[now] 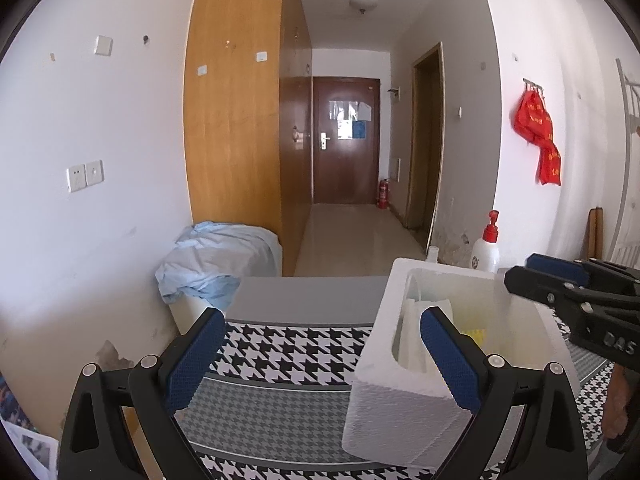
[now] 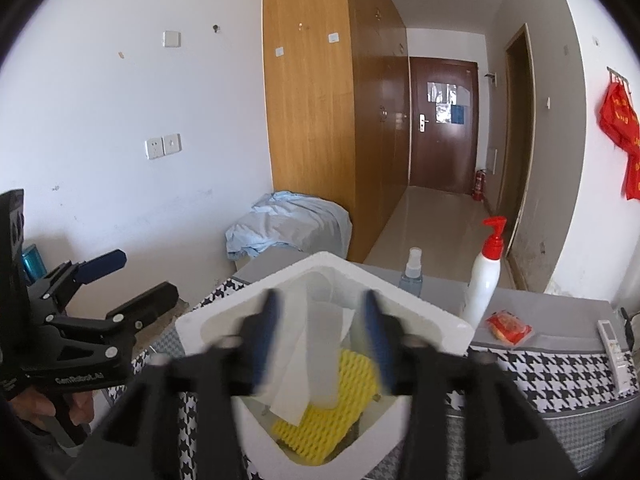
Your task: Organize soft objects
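A white foam box (image 2: 224, 316) stands on the houndstooth-covered table (image 1: 280, 352). Inside it lie white foam sheets (image 2: 320, 344) on top of a yellow foam net (image 2: 320, 428). My right gripper (image 2: 320, 300) hovers just over the box, blurred and open; the sheets show between its fingers, but the pads do not press on them. My left gripper (image 1: 322, 320) is open and empty, left of the box (image 1: 384, 400), with its right finger in front of the box wall. The left wrist view also shows the right gripper (image 1: 520, 268) over the box's far right rim.
A blue spray bottle (image 2: 412, 276) and a white pump bottle (image 2: 486, 280) with a red top stand behind the box. A red packet (image 2: 508, 326) and a remote (image 2: 614, 352) lie to the right. A crumpled blue cloth (image 1: 216, 260) sits on a low unit by the wardrobe.
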